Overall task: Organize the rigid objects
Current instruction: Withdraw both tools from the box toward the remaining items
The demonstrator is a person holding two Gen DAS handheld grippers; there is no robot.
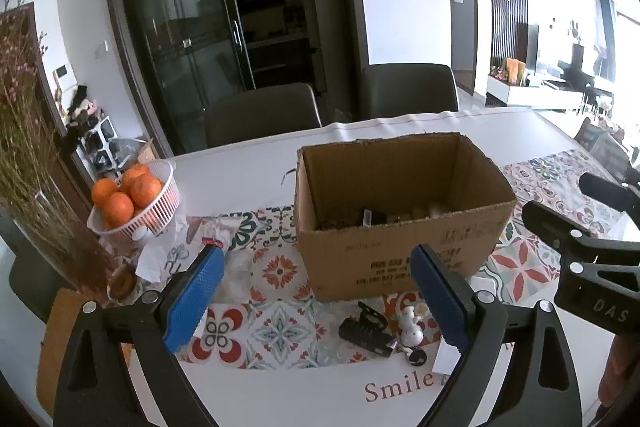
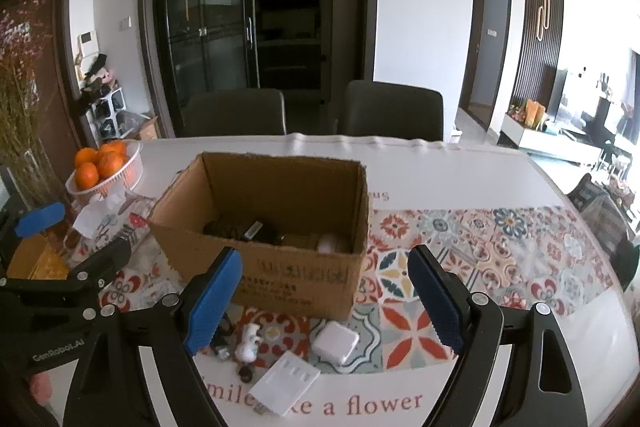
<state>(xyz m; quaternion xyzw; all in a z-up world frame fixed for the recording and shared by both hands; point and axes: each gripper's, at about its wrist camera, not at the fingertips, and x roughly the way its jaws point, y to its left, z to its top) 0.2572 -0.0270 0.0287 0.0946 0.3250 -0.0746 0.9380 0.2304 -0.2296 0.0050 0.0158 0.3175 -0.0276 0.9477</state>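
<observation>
An open cardboard box (image 2: 276,227) sits on a patterned desk (image 2: 500,259), already holding several dark items. Just in front of it lie a white charger block (image 2: 335,342), a white flat case (image 2: 287,382), a small white figurine (image 2: 249,343) and a black clip (image 1: 366,331). The left gripper (image 1: 316,297) and right gripper (image 2: 324,301) hover above these, both with fingers apart and holding nothing.

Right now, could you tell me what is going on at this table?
A person holds two grippers over the table, both open and empty: the left gripper and the right gripper. An open cardboard box already holds a few items. In front of it a white figurine, a white charger, a flat white case and a black clip still wait on the tablecloth.
</observation>
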